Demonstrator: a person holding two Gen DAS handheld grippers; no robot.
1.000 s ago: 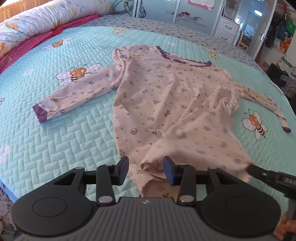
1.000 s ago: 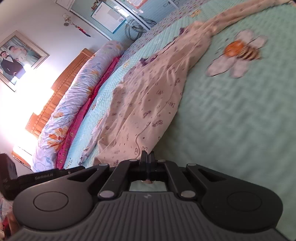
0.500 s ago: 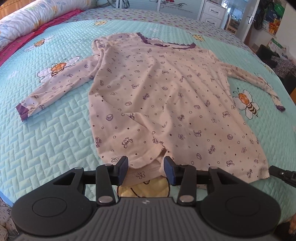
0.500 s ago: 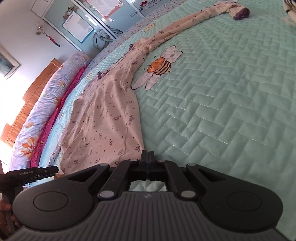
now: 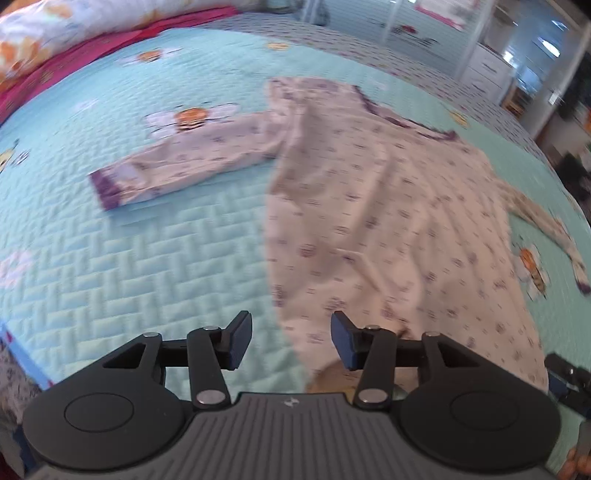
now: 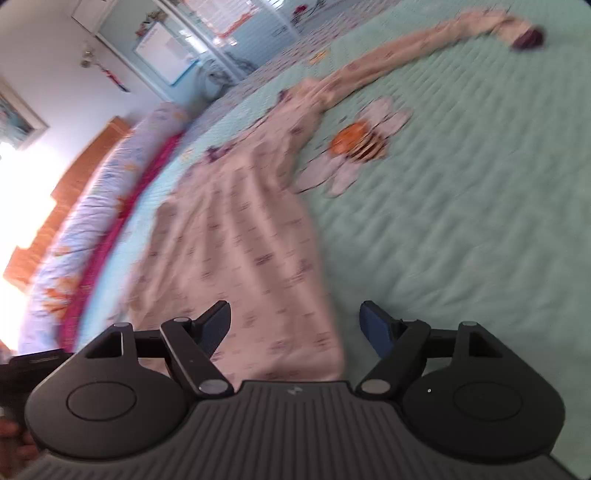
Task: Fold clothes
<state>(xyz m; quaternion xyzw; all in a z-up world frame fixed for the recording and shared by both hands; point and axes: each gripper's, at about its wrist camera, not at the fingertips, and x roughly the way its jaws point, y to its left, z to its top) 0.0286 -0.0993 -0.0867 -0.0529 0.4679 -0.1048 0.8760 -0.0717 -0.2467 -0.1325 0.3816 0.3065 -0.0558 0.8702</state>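
Observation:
A pale pink long-sleeved top point(image 5: 388, 206) with small purple prints and purple trim lies flat on the bed, sleeves spread. Its left sleeve point(image 5: 177, 166) points left and ends in a purple cuff. My left gripper point(image 5: 291, 339) is open and empty just above the hem's left corner. In the right wrist view the top point(image 6: 251, 236) stretches away, its right sleeve point(image 6: 424, 51) running to the far right. My right gripper point(image 6: 295, 325) is open and empty over the hem's right corner. Both views are blurred by motion.
The turquoise quilted bedspread point(image 5: 129, 266) with bee patterns covers the bed. A floral bolster point(image 6: 92, 206) and a pink strip lie along the wooden headboard. Wardrobe doors point(image 5: 424, 33) stand behind the bed. The other gripper point(image 5: 569, 384) shows at the lower right.
My right gripper has opened and let go of the hem, which now lies flat. My left gripper has shifted left, off the hem's middle toward its left corner.

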